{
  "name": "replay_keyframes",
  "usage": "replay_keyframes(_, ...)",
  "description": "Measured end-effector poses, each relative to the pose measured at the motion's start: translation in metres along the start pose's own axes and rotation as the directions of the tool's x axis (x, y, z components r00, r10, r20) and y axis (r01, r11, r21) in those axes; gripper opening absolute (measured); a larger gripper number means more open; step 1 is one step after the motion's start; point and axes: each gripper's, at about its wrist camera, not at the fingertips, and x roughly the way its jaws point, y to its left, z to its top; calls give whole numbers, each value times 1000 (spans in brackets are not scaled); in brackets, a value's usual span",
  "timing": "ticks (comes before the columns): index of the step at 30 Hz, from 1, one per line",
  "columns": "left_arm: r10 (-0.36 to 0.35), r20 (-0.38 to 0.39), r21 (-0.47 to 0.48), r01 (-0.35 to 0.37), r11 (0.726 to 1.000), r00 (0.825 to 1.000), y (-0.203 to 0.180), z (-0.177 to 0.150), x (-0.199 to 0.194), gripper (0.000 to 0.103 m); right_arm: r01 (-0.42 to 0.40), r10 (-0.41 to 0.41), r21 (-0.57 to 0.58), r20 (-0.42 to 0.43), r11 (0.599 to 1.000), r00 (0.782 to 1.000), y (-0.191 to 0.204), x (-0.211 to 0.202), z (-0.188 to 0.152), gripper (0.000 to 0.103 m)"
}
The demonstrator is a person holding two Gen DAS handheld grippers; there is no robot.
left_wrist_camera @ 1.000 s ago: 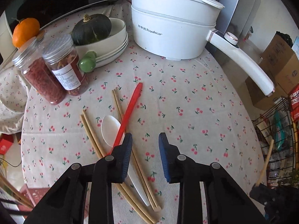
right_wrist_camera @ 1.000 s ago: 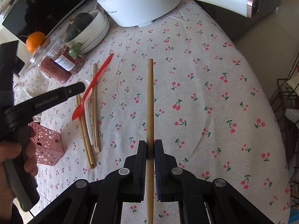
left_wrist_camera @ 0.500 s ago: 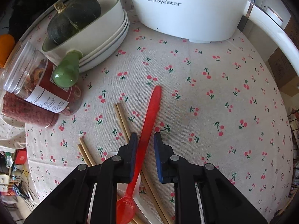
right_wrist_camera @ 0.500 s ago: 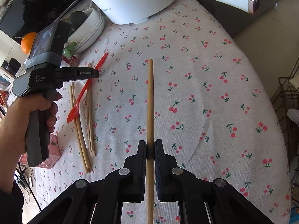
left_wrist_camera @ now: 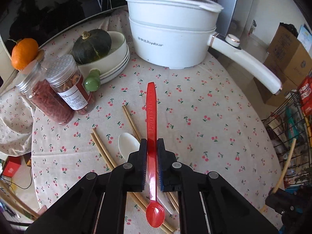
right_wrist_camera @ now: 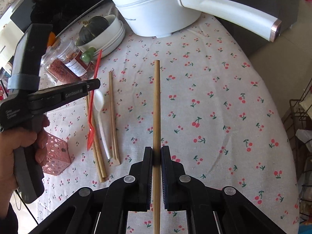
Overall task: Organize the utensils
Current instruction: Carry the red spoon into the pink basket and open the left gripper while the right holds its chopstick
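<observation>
My left gripper point(left_wrist_camera: 151, 146) is shut on a red plastic spoon point(left_wrist_camera: 151, 117) and holds it above the cloth, bowl end toward the camera. In the right wrist view the left gripper point(right_wrist_camera: 91, 84) and the red spoon point(right_wrist_camera: 93, 95) show at the left. My right gripper point(right_wrist_camera: 156, 154) is shut on a wooden chopstick point(right_wrist_camera: 156, 101) that points forward above the table. A white spoon point(left_wrist_camera: 127, 143) and two pairs of wooden chopsticks point(left_wrist_camera: 131, 121) lie on the cherry-print cloth; they also show in the right wrist view point(right_wrist_camera: 113, 117). A pink perforated holder point(right_wrist_camera: 56, 157) stands at the table's left edge.
A white electric pot point(left_wrist_camera: 171, 39) with a long handle point(right_wrist_camera: 230, 15) stands at the back. Stacked white bowls point(left_wrist_camera: 115, 58) hold a dark squash. Two spice jars point(left_wrist_camera: 72, 85) and an orange point(left_wrist_camera: 24, 52) are at the left. A wire rack point(left_wrist_camera: 290, 128) stands off the right edge.
My left gripper closed on the red spoon and lifted it off the cloth, pulling back from the table. My right gripper kept holding the chopstick almost still.
</observation>
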Motion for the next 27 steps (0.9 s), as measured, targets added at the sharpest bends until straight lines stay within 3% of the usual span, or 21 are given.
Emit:
replay_keyframes(7,-92,133,-17,95,995,987,-1,-41,-83,9,-17,23,-76,73,997,997,31,-27,-12,7)
replay_keyframes(13,-119,270,-27,131,991,956,12,-79,-142,9,-56,70,-97,148,994,987,54,-54,-18,7)
replay_keyframes(17,-67,404,-39,91,995,912,29,-101,-174,9,-76,97,-122,182,990,979,70,-67,-18,7)
replay_keyframes(22,-19,486,-123,90,988,874,62,-119,-184,9,-86,117,-153,205,984,972,89,-74,-18,7)
replay_keyframes(27,27,491,-186,75,980,871,89,-118,-172,9,-95,130,-170,206,981,970,104,-70,-15,7)
